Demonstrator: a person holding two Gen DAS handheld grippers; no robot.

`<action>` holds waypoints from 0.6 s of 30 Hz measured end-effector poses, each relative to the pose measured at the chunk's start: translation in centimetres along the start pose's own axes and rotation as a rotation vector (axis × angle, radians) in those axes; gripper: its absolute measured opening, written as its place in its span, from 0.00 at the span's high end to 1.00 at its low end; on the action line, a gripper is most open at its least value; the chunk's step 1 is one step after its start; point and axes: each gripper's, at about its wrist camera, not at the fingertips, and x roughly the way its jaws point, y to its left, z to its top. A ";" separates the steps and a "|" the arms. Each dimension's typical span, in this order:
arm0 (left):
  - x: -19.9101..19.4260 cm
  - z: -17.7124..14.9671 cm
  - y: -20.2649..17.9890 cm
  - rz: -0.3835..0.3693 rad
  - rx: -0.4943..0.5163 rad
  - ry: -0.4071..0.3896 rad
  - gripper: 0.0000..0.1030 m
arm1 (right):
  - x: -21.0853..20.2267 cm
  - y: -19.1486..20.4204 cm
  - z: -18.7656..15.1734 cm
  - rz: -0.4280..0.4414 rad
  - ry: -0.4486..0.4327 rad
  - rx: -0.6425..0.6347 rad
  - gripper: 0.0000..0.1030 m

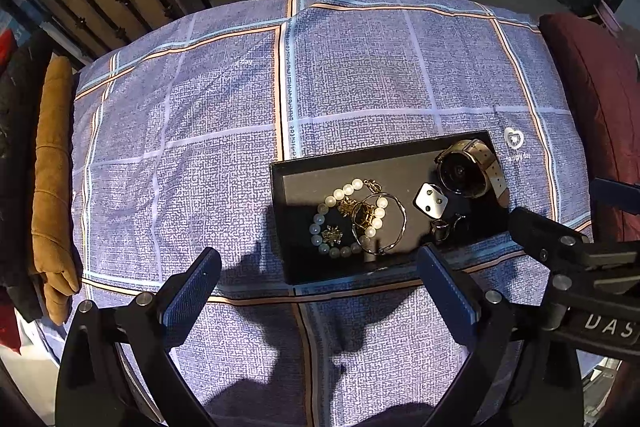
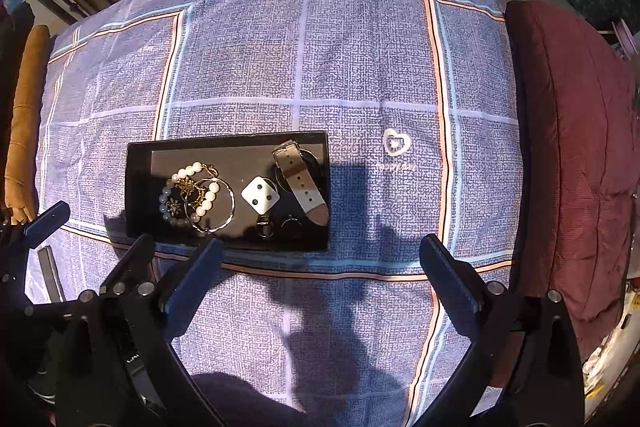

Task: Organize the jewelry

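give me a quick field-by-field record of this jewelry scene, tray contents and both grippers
surface: blue plaid cloth
tray: black tray lying on the cloth
tray left side: pearl bracelet, thin metal bangle and gold pieces overlapping in a pile
tray middle: white earring card with two dark studs
tray right side: watch, strap end reaching over the tray's edge
tray front: two rings
left gripper: open, empty, above the tray's near edge
right gripper: open, empty, above the cloth near the tray
loose jewelry outside tray: none visible

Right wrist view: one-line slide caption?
Open right gripper above a plaid bedspread, black tray holding pearl bracelet, bangle, watch.
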 end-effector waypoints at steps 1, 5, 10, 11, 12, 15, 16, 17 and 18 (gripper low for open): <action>0.0 0.1 0.0 0.000 0.003 -0.001 0.07 | -0.1 0.1 0.0 0.002 -0.001 -0.001 0.06; -0.1 0.3 0.1 0.003 0.003 -0.002 0.07 | -0.3 0.3 0.2 0.005 -0.005 -0.004 0.06; -0.1 0.3 0.2 0.010 0.003 -0.002 0.07 | -0.4 0.4 0.3 0.014 -0.012 0.002 0.06; -0.1 0.3 0.2 0.009 0.004 -0.001 0.07 | -0.4 0.4 0.3 0.015 -0.012 0.004 0.06; -0.1 0.2 0.2 0.012 0.005 0.000 0.07 | -0.4 0.4 0.3 0.018 -0.012 0.005 0.06; -0.1 0.1 0.1 0.017 0.008 0.002 0.07 | -0.3 0.4 0.2 0.021 -0.011 0.005 0.06; -0.1 0.1 0.1 0.017 0.008 0.002 0.07 | -0.3 0.4 0.2 0.022 -0.011 0.005 0.06; -0.1 0.1 0.1 0.017 0.009 0.003 0.07 | -0.3 0.4 0.2 0.024 -0.011 0.004 0.06; -0.1 0.1 0.1 0.018 0.009 0.003 0.07 | -0.3 0.4 0.2 0.025 -0.012 0.005 0.06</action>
